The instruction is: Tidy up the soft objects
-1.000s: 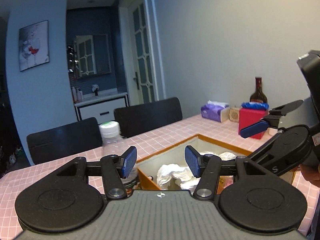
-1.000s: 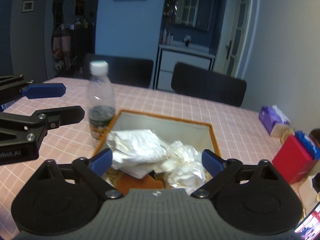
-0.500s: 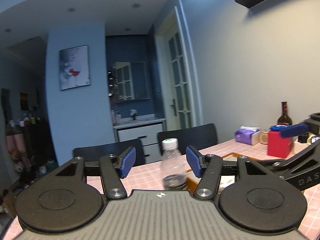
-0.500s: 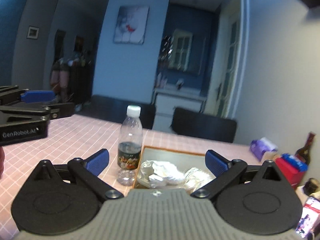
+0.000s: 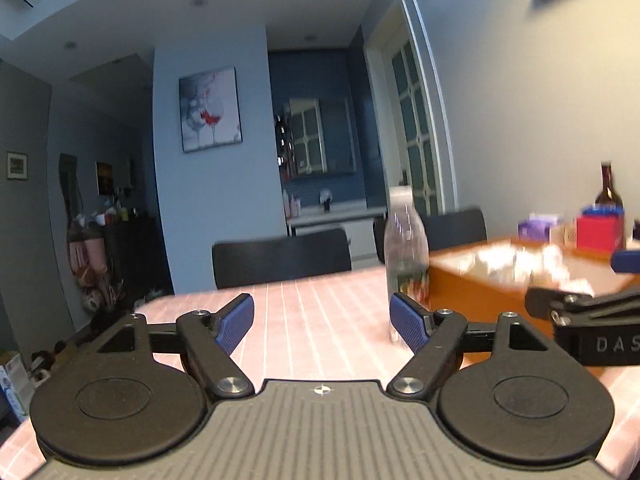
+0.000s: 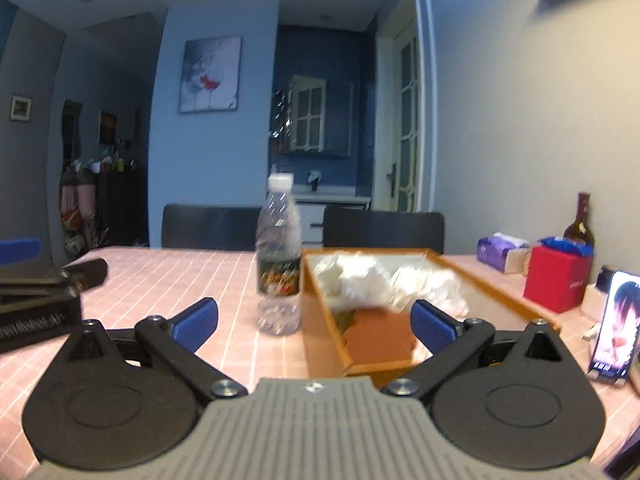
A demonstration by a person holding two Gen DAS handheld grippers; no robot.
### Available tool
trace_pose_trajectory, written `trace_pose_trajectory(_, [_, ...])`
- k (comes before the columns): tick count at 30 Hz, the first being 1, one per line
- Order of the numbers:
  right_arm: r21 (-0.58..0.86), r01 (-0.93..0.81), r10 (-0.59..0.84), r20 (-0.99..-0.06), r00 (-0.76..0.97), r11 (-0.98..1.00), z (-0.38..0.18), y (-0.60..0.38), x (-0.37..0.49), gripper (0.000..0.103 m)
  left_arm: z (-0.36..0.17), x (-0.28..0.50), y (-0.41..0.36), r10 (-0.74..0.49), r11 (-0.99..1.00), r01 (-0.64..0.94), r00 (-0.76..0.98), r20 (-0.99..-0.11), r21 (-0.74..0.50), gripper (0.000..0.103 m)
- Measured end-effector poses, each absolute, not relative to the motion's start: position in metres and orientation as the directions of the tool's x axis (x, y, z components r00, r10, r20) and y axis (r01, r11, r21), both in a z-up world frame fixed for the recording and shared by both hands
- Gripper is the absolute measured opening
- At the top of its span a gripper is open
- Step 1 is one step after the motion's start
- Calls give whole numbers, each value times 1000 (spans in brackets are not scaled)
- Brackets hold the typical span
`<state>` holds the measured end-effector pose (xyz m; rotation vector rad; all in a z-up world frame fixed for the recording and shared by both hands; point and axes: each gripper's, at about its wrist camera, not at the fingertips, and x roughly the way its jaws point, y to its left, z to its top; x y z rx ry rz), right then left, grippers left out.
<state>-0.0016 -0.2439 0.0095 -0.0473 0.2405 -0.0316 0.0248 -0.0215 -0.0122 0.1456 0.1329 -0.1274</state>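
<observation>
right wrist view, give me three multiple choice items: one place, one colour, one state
1. Where does the bottle stand?
A. in the box
B. on the table, left of the box
C. on a chair
2. What colour is the bottle's cap?
A. white
B. red
C. green
3. How is the right gripper?
A. shut on the bottle
B. shut on the tissues
C. open, holding nothing

B: it stands on the pink cloth beside the box's left wall.
A: the cap shows white.
C: the pads stand wide apart, nothing pressed between them.
</observation>
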Motion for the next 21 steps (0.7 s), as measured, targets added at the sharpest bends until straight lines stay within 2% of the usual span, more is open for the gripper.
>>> trace_pose_trajectory(5, [-34,77,-83,-238,968,996,-10,-237,-7,100,-27,23,-14,-112,986,132,976,-187,100,94])
trace_pose_trajectory(11, [-23,94,-96,-303,948,995,-25,-237,-7,100,-43,19,-9,-69,994,87,967,-243,64,94])
trace_pose_trajectory(21, [-18,103,-102,-359,928,995,-39,-239,-4,100,-56,11,-8,-58,992,87,959,-278,91,94])
